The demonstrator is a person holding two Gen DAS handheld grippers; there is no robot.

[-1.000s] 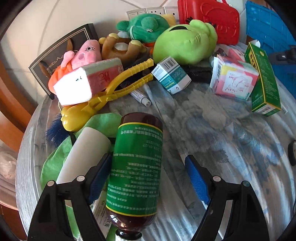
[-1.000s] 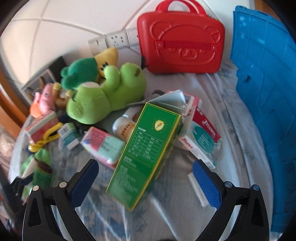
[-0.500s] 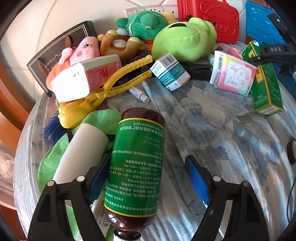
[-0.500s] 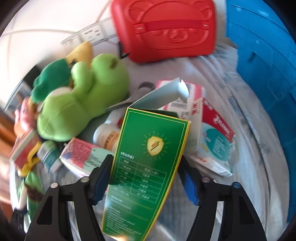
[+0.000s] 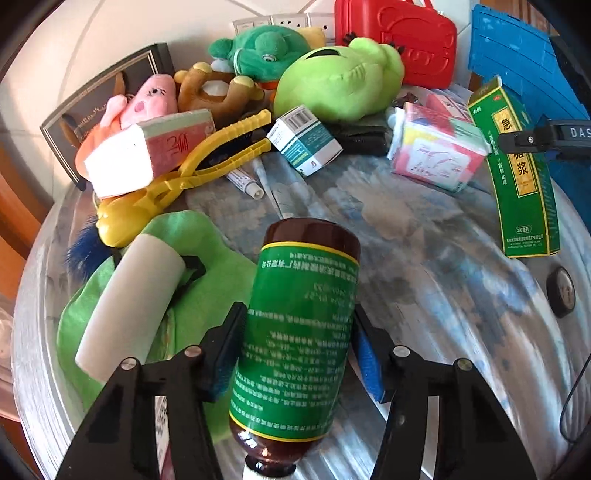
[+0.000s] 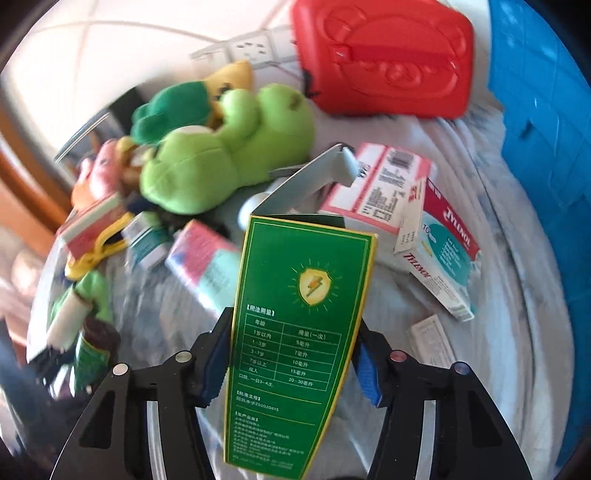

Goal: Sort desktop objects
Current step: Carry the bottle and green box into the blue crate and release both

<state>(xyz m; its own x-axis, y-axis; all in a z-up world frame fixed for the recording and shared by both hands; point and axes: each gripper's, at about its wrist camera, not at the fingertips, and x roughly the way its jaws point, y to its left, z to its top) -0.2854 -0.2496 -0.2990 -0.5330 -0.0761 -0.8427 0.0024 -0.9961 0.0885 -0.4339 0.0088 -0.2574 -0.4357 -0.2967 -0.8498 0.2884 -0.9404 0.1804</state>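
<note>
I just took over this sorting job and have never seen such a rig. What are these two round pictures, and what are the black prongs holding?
Each picture comes from a camera on a hand-held gripper, looking along its two fingers. The left gripper has just closed on a brown bottle; the right gripper has just closed on a green box with its flap open. On the table lie soft toys, medicine boxes, yellow tongs and a red case.

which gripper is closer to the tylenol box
Right. The right gripper, shut on the green carton, has the Tylenol box just beyond its right finger. The left gripper grips the brown bottle across the table.
</note>
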